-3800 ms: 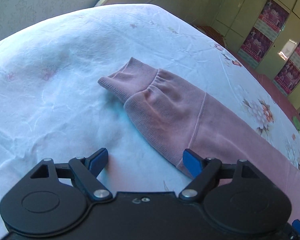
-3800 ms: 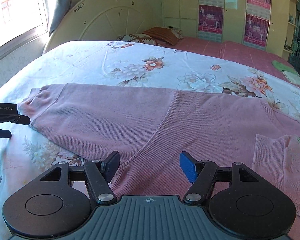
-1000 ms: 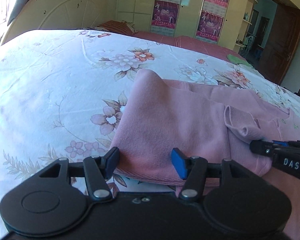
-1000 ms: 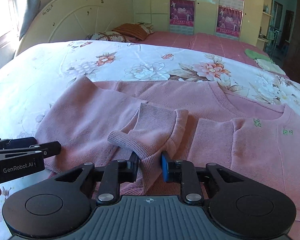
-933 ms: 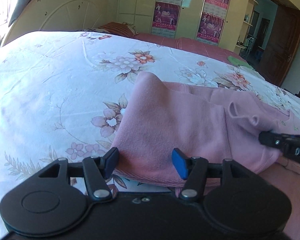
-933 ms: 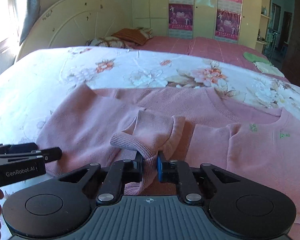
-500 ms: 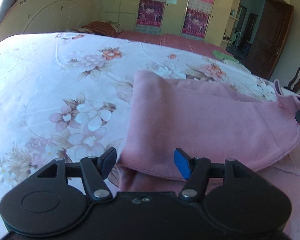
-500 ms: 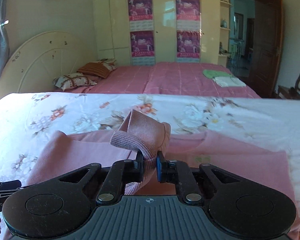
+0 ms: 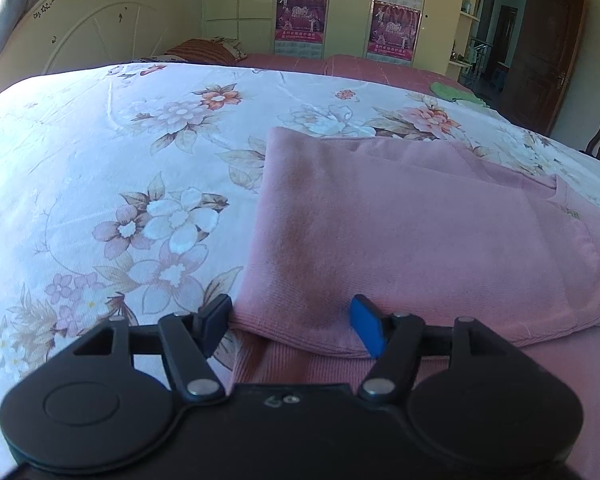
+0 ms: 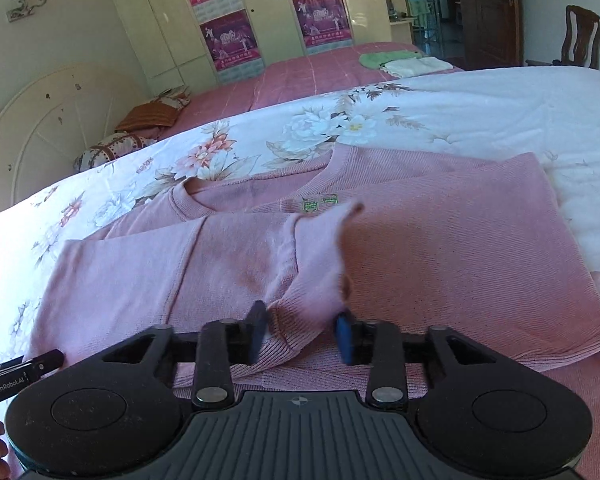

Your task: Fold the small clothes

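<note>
A pink knit sweater lies flat on the floral bedsheet, with its left sleeve folded across the body. The ribbed cuff stands up between the jaws of my right gripper, which are open around it. In the left wrist view the folded sleeve lies over the sweater. My left gripper is open, its fingertips on either side of the fold's near edge. The left gripper's tip also shows in the right wrist view.
The floral sheet stretches left and far of the sweater. A second bed with a pink cover and folded cloths lies behind. A headboard, wardrobe doors and a chair stand further off.
My right gripper carried the cuff to the right across the sweater, lowered it and opened its jaws. The sleeve now lies folded over the body. My left gripper stayed open at the fold edge.
</note>
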The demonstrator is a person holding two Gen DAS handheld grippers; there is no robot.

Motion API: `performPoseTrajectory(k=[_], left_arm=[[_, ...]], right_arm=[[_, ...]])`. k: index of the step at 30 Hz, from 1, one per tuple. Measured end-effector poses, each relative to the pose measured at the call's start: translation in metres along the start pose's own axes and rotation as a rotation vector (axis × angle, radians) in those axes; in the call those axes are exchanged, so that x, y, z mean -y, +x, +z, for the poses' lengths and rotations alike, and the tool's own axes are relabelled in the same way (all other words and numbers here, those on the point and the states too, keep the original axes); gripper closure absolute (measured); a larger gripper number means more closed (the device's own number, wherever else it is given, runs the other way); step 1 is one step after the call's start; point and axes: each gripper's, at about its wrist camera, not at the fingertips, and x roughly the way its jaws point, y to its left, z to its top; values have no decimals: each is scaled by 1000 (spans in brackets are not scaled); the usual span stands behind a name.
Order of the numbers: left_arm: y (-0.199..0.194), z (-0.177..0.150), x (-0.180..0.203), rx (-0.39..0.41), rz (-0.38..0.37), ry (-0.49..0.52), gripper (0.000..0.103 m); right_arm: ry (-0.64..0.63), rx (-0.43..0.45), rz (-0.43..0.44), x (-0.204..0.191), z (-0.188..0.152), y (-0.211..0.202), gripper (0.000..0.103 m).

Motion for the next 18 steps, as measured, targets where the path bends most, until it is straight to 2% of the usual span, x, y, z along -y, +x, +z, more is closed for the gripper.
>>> performPoseTrajectory(k=[5,7,8,11,14,16,18], left_arm=[[0,3,-2,-8,-4,2,36],[1,3,-2,-6,-5,2,38],[1,3,-2,-3,-5,0,41],[-2,5,-3,0,-3,-19,50],[-2,4,-3,-5,-1,-24,48],[1,2,-3,0,5,-18,44],[0,2,-3,1,5,-10,45]], right_arm=[[63,-3,25,14,2,1,58],[65,-10,34,15,3,4,76],[51,-14,32,12,3,5,92],[-41,41,-3,1,4,-10,96],[-100,101,-56,2,3,-29,96],[-78,38,-93,16,-3,-14,96],[-42,-8,-86,25,-10,-5,96]])
